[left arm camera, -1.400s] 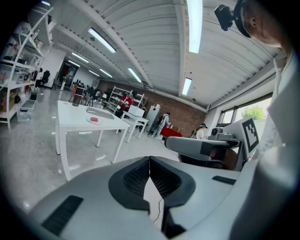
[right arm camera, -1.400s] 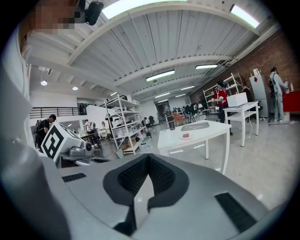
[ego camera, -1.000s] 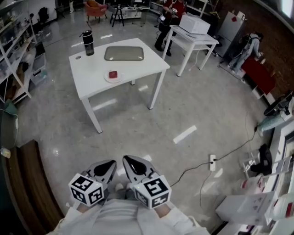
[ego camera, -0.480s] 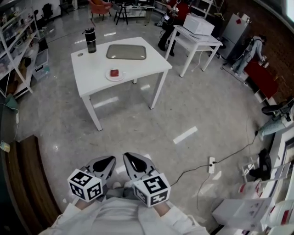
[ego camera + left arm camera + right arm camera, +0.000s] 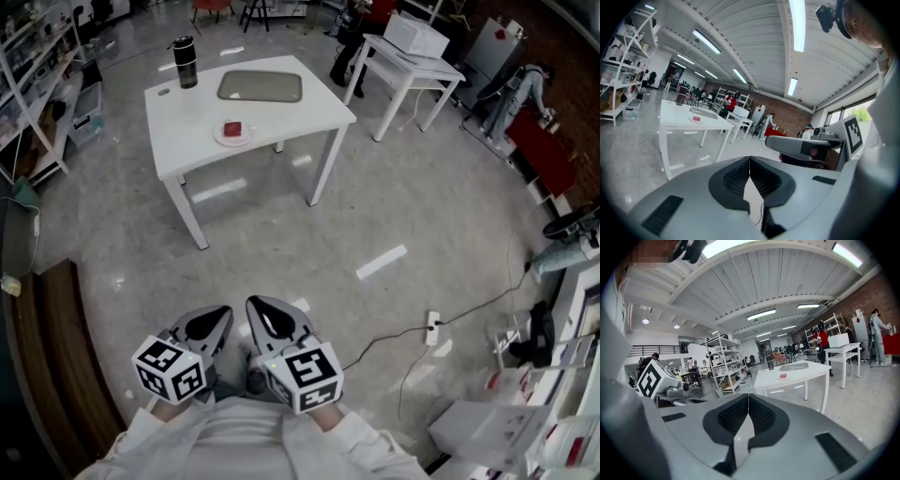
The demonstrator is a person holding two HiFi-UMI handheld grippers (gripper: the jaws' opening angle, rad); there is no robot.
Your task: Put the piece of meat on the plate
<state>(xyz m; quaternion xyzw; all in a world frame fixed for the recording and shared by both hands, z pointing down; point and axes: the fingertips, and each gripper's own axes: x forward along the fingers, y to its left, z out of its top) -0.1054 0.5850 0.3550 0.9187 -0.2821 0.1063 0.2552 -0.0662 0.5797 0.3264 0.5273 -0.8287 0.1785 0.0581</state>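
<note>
The left tool [image 5: 749, 160] and right tool [image 5: 748, 398] are both closed and empty, well apart from the white surface [image 5: 187, 141]. The meat [image 5: 232, 128] lies on the plate [image 5: 221, 138], a small red patch too distant for detail.

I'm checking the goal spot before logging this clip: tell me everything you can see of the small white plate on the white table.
The small round white plate looks smooth and shallow; its material cannot be told from here. It lies flat on the white square table, near the middle, apart from the flat grey rectangular tray behind it. A small red piece of meat sits on its centre. Nothing else touches it.
</note>
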